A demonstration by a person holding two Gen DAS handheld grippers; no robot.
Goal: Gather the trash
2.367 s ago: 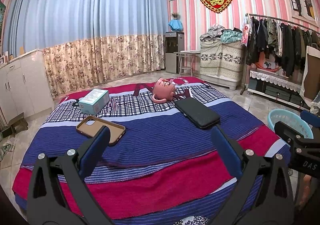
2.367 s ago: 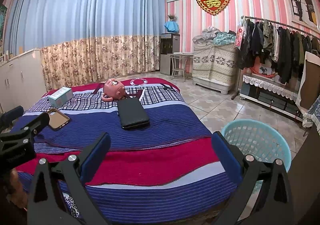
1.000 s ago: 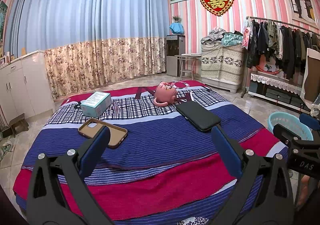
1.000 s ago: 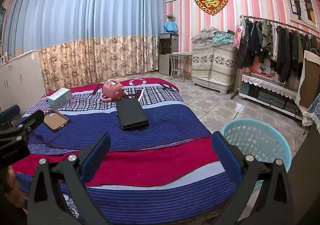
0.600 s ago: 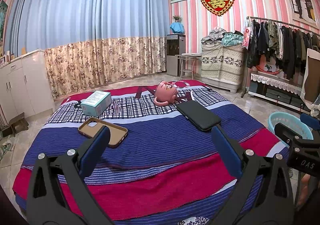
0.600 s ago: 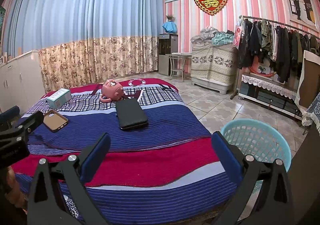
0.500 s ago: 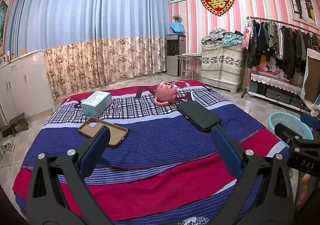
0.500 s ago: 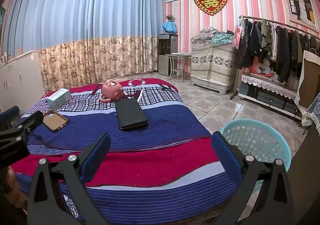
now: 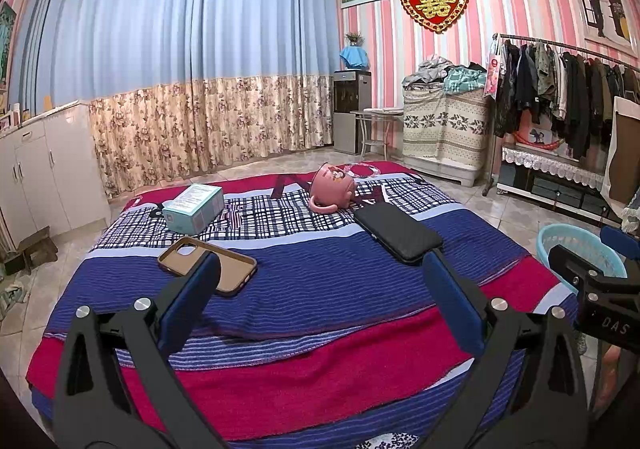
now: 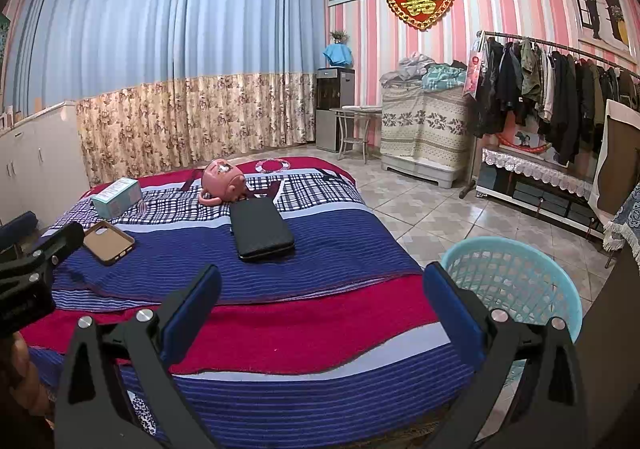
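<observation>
A striped blanket covers the bed (image 9: 312, 289) (image 10: 280, 257). On it lie a teal carton (image 9: 195, 208) (image 10: 117, 197), a brown phone case (image 9: 207, 265) (image 10: 109, 242), a tipped pink mug (image 9: 333, 187) (image 10: 223, 181) and a flat black case (image 9: 398, 232) (image 10: 261, 230). A light blue mesh basket (image 10: 516, 281) (image 9: 576, 249) stands on the floor at the bed's right. My left gripper (image 9: 320, 301) hangs open over the bed's near end, with the phone case just beyond its left finger. My right gripper (image 10: 320, 305) is open too, above the near right corner beside the basket.
A clothes rack (image 9: 568, 97) with a low shelf lines the right wall. A covered cabinet (image 9: 444, 125), a small table and a water dispenser (image 9: 352, 109) stand at the back. White cupboards (image 9: 40, 173) run along the left. Tiled floor (image 10: 432, 217) lies between bed and rack.
Both views have shifted only slightly; the grippers stay open and hover at the bed's near end. Nothing on the bed has moved.
</observation>
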